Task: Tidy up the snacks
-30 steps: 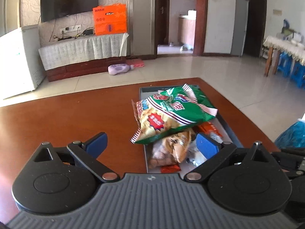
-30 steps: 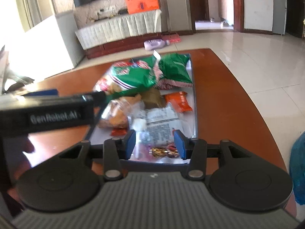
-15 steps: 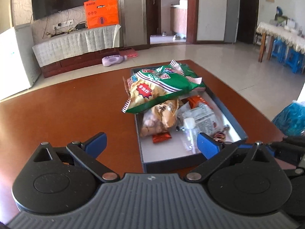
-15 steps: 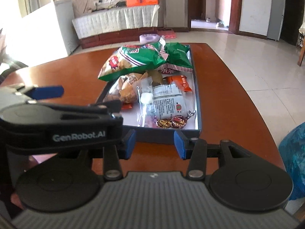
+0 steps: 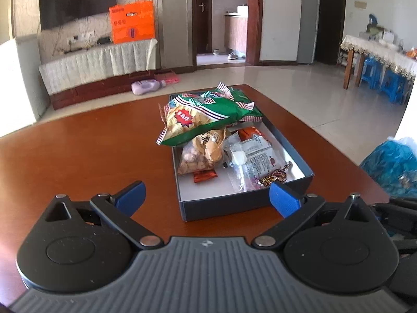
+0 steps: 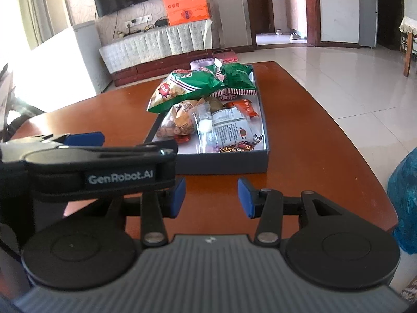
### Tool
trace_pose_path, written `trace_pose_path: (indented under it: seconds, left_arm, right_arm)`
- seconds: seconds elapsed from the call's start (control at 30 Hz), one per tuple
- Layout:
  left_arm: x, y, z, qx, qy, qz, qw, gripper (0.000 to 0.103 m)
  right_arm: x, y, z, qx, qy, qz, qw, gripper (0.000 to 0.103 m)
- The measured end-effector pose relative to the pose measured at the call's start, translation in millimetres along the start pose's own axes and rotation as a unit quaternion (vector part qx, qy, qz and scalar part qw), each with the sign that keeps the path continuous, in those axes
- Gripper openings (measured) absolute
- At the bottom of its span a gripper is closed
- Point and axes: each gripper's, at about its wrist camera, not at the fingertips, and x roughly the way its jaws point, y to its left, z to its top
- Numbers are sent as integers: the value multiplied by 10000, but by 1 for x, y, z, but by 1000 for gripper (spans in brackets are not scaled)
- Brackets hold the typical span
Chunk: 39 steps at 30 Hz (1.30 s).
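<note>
A dark blue box (image 5: 245, 204) (image 6: 221, 161) on the brown table holds several snacks. A green chip bag (image 5: 203, 116) (image 6: 187, 88) lies on top at the far end, hanging over the left rim. Below it sit a clear bag of nuts (image 5: 200, 154) (image 6: 177, 122), a white printed packet (image 5: 258, 156) (image 6: 232, 127) and an orange packet (image 5: 249, 131) (image 6: 243, 107). Wrapped candies (image 6: 239, 146) lie in the near right corner. My left gripper (image 5: 207, 198) stands wide open in front of the box, empty. My right gripper (image 6: 211, 197) is partly open, empty, short of the box's near wall.
The brown table (image 5: 78, 154) has rounded edges and bare wood left of the box. A blue plastic bag (image 5: 393, 161) sits off the table's right edge. The left gripper's body (image 6: 99, 167) crosses the left of the right wrist view. A TV bench with an orange carton (image 5: 131, 22) stands far back.
Both grippers have drawn back from the box toward the table's near edge, so the whole box now shows ahead of the fingers. The snacks have not moved.
</note>
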Motion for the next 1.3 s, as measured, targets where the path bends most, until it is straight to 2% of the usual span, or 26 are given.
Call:
trace_pose_path:
  seconds: [0.07, 0.17, 0.3, 0.43, 0.6, 0.9, 1.2, 1.3]
  left_arm:
    - [-4, -6, 0, 134, -28, 232, 9996, 103]
    - [-10, -9, 1, 76, -50, 203, 9998, 103]
    - [-18, -15, -1, 249, -152, 287, 9992, 103]
    - [-25, -14, -5, 199, -171, 80, 9996, 103]
    - [-32, -10, -11, 33, -191, -25, 9998, 103]
    - [-45, -13, -22, 41, -272, -202, 9994, 103]
    - [-55, -10, -26, 73, -490, -182, 9986, 103]
    - [-56, -10, -28, 102, -444, -180, 9988, 103]
  right_arm:
    - [-5, 3, -3, -54, -19, -3, 10000, 48]
    - [-12, 11, -6, -242, -45, -46, 9997, 54]
    - [-19, 21, -13, -481, -17, -114, 9988, 54]
    - [-27, 25, -18, -488, 12, -147, 9987, 54]
    - [-34, 23, -24, -415, 52, -193, 9989, 55]
    - [-36, 21, -37, -315, 132, -184, 9992, 56]
    - [-42, 27, -43, -416, -199, -241, 9986, 56]
    - [-41, 28, -43, -464, -166, -272, 9984, 57]
